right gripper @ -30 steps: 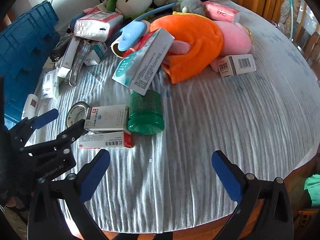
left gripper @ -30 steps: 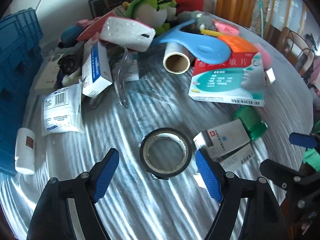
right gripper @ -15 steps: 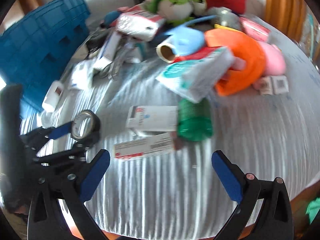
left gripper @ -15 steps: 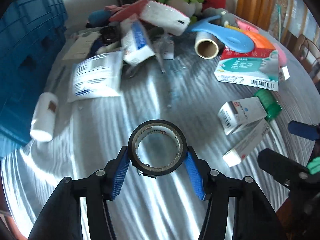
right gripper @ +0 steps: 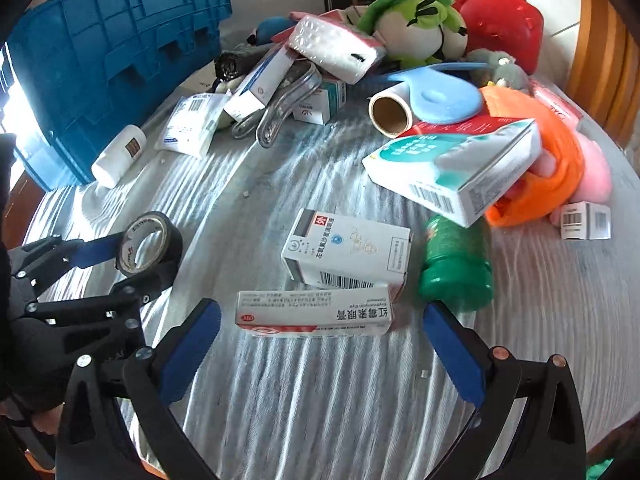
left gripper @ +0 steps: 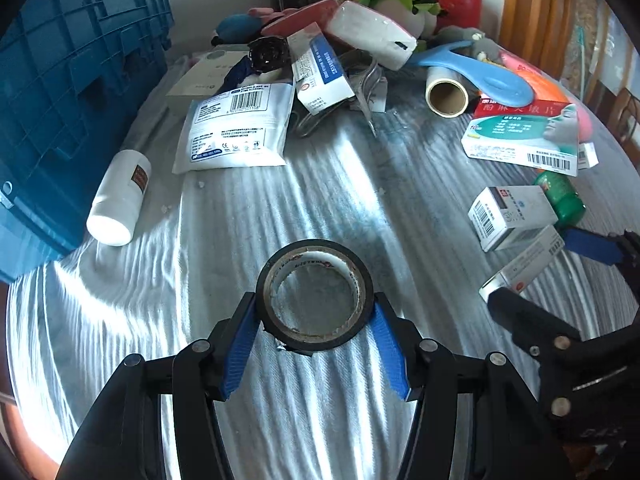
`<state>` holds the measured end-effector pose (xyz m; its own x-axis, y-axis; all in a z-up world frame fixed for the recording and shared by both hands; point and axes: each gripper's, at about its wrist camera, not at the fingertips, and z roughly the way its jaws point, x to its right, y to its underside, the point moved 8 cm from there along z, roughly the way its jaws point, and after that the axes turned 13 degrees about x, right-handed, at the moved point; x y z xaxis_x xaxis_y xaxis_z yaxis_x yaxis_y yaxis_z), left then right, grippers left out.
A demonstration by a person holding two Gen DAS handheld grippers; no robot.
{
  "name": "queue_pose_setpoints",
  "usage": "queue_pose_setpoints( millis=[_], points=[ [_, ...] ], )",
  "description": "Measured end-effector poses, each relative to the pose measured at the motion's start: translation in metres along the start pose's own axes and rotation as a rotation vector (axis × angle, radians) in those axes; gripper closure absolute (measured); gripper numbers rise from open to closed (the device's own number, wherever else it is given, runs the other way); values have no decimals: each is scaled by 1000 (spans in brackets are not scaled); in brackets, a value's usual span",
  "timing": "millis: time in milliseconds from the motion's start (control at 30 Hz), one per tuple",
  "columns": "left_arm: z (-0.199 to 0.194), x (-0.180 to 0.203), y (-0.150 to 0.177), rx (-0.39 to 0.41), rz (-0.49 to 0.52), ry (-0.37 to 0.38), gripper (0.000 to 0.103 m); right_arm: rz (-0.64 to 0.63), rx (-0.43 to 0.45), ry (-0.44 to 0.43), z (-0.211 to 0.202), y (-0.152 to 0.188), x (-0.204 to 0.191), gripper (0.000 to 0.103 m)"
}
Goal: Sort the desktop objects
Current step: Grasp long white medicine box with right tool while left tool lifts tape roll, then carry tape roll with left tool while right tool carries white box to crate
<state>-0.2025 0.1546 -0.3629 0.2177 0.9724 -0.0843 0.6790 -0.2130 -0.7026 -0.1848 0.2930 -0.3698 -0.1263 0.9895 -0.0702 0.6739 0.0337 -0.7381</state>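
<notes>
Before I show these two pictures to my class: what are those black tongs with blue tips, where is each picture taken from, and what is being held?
They are hand-held grippers, one in each of a person's hands, each with a camera looking along its fingers. One picture is from the left gripper, which is shut on a roll of black tape. The other is from the right gripper; its jaws have just been closing, on either side of a long red-and-white box without touching it. On the striped tablecloth lie medicine boxes, a green bottle, plush toys and a blue crate.
</notes>
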Motion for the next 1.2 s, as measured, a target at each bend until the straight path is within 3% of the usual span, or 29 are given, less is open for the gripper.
queue_pose_setpoints(
  millis=[33, 267, 600, 833, 1200],
  points=[
    [0, 0, 0, 1, -4, -5, 48, -6, 3, 6, 0, 1, 0, 30],
    [-3, 4, -2, -13, -10, -29, 48, -31, -2, -15, -5, -1, -4, 30],
    [-24, -7, -25, 28, -46, -73, 48, -57, 43, -40, -23, -35, -13, 30],
    [-48, -22, -53, 88, -84, -103, 48, -85, 101, -50, -41, -74, -22, 30],
    [-117, -53, -127, 265, -139, -201, 48, -155, 237, -71, -89, -168, -41, 30]
  ],
)
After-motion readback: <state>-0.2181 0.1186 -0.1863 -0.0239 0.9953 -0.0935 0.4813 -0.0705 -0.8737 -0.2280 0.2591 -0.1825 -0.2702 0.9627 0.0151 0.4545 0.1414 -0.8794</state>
